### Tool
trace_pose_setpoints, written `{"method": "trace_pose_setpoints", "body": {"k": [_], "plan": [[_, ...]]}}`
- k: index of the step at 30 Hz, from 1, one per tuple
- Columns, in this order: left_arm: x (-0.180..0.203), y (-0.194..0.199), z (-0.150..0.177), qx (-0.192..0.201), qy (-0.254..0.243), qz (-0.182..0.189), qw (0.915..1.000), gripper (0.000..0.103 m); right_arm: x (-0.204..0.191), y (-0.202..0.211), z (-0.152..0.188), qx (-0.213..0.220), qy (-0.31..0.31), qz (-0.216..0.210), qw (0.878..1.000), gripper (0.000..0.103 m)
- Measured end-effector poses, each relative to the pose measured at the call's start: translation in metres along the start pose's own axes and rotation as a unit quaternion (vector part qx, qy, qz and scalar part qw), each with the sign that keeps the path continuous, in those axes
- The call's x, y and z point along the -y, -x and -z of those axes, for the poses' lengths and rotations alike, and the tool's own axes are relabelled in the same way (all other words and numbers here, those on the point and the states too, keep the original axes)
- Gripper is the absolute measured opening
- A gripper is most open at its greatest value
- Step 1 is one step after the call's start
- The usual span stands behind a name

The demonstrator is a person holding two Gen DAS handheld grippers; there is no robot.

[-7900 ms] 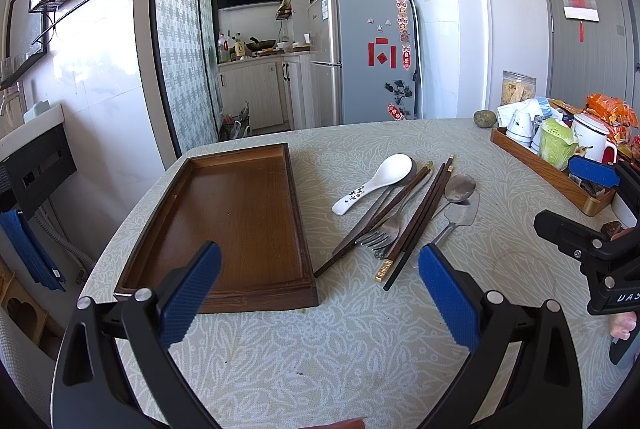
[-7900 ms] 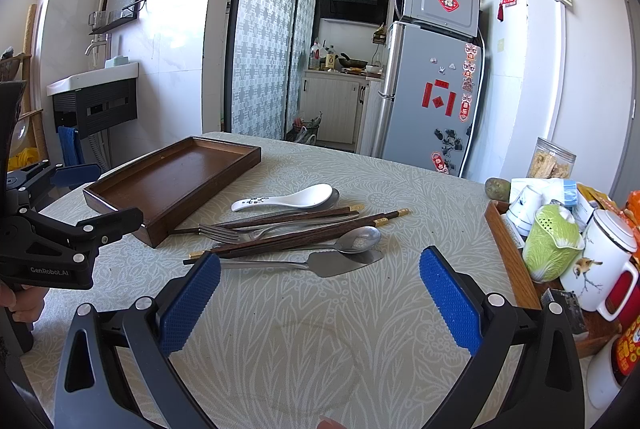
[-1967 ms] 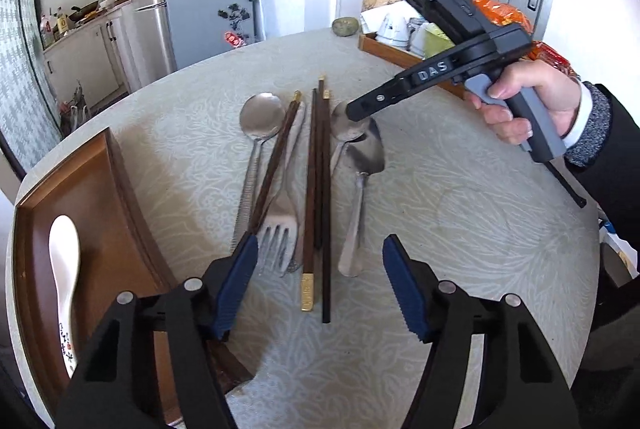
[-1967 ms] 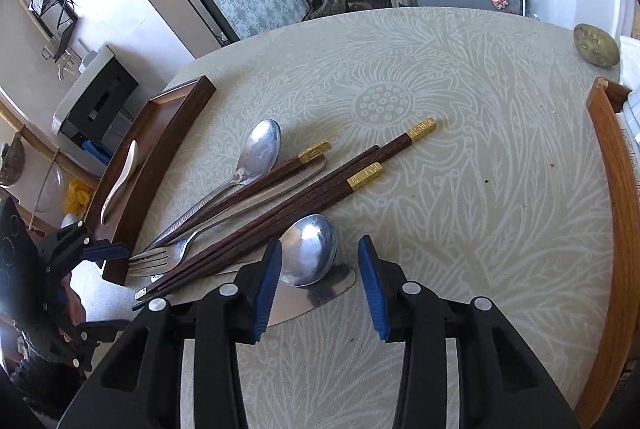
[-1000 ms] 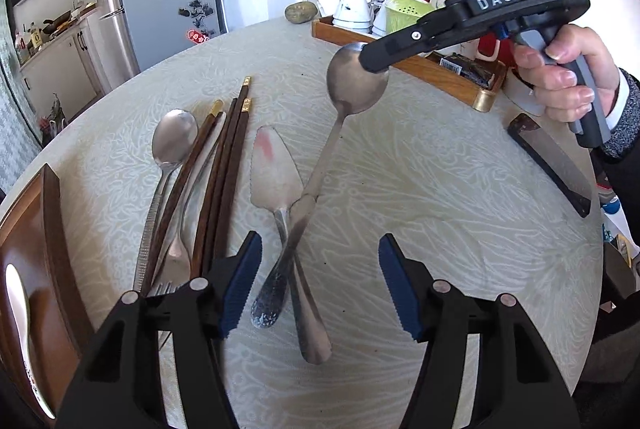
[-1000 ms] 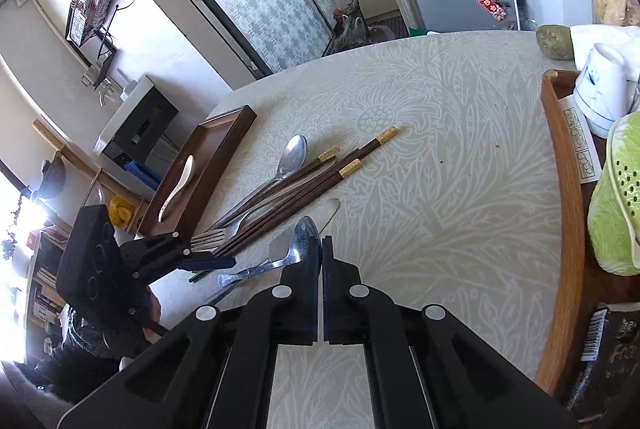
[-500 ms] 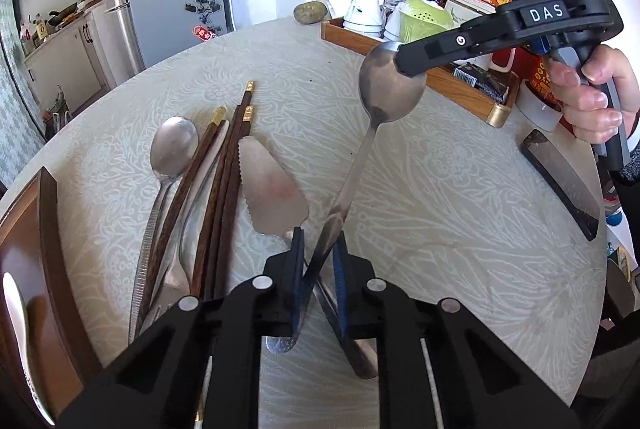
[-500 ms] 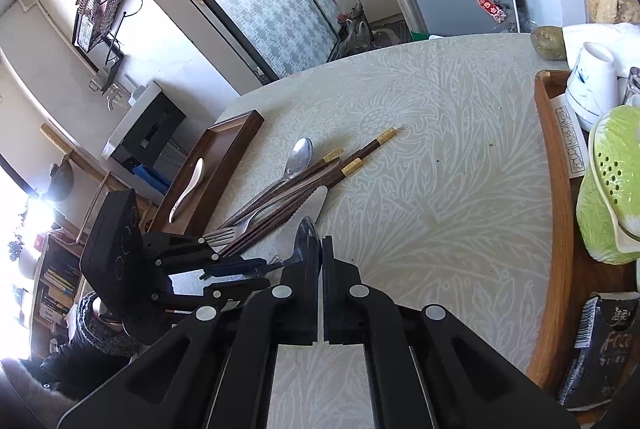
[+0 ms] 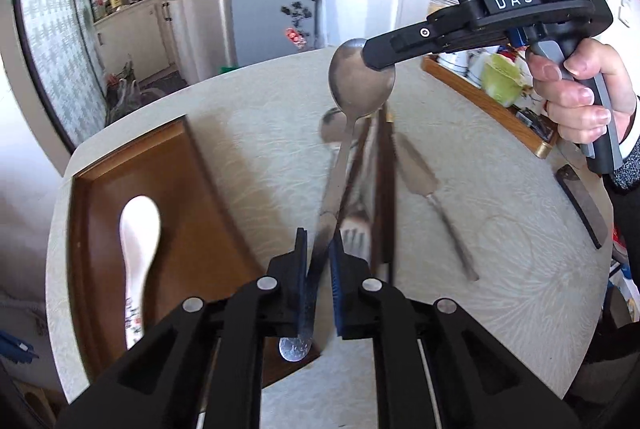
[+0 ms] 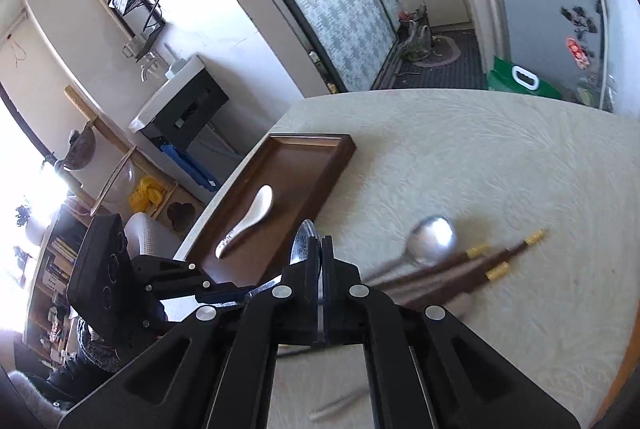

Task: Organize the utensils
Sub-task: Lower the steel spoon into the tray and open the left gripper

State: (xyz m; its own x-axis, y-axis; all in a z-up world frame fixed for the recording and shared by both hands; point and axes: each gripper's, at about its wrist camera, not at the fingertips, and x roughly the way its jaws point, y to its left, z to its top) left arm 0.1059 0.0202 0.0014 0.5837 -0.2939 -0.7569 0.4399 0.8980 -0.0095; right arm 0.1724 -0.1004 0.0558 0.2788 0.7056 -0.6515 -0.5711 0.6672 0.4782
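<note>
Here my left gripper (image 9: 318, 261) was closing on the handle of a steel spoon (image 9: 361, 85), while my right gripper (image 10: 320, 261), pressed together, pinched its bowl, the spoon held above the table (image 9: 500, 241). Beside it, the wooden tray (image 9: 188, 197) held a white ceramic spoon (image 9: 138, 241); chopsticks (image 10: 472, 273) lay nearby.

Steel spoon (image 9: 360, 85) aloft, bowl pinched at the right gripper (image 9: 370, 59) tip, handle clamped between the left gripper (image 9: 318, 261) pads. White ceramic spoon (image 9: 138, 229) flat in the wooden tray (image 9: 200, 189) left of both. Chopsticks (image 9: 382, 189), fork (image 9: 354, 237), second spoon, probably a server, blurred below.
</note>
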Motion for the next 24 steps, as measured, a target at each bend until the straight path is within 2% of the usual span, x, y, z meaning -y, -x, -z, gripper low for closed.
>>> {"method": "trace_pose_setpoints", "body": {"k": [6,10,15,20,22,23,24], "plan": [[-0.052,-0.004,0.019,-0.022,0.044,-0.033,0.9982,0.011,-0.023,-0.08,-0.032,-0.039,0.015,-0.009,0.999,0.001],[-0.072,-0.01,0.027,-0.027,0.065,-0.027,0.9972,0.01,-0.032,-0.123,-0.043,-0.063,0.027,0.009,0.998,0.002],[-0.083,-0.014,0.032,-0.025,0.066,-0.031,0.997,0.01,-0.037,-0.154,-0.048,-0.072,0.039,0.046,0.996,0.003],[-0.085,-0.016,0.033,-0.022,0.058,-0.039,0.9973,0.013,-0.044,-0.169,-0.044,-0.072,0.057,0.08,0.993,0.006],[-0.083,-0.014,0.034,-0.018,0.055,-0.042,0.9974,0.015,-0.046,-0.169,-0.043,-0.07,0.061,0.086,0.992,0.022],[-0.082,-0.012,0.035,-0.014,0.051,-0.042,0.9977,0.024,-0.046,-0.166,-0.042,-0.067,0.062,0.086,0.992,0.039],[-0.08,-0.008,0.036,-0.006,0.048,-0.042,0.998,0.031,-0.047,-0.16,-0.041,-0.062,0.064,0.086,0.992,0.05]]}}
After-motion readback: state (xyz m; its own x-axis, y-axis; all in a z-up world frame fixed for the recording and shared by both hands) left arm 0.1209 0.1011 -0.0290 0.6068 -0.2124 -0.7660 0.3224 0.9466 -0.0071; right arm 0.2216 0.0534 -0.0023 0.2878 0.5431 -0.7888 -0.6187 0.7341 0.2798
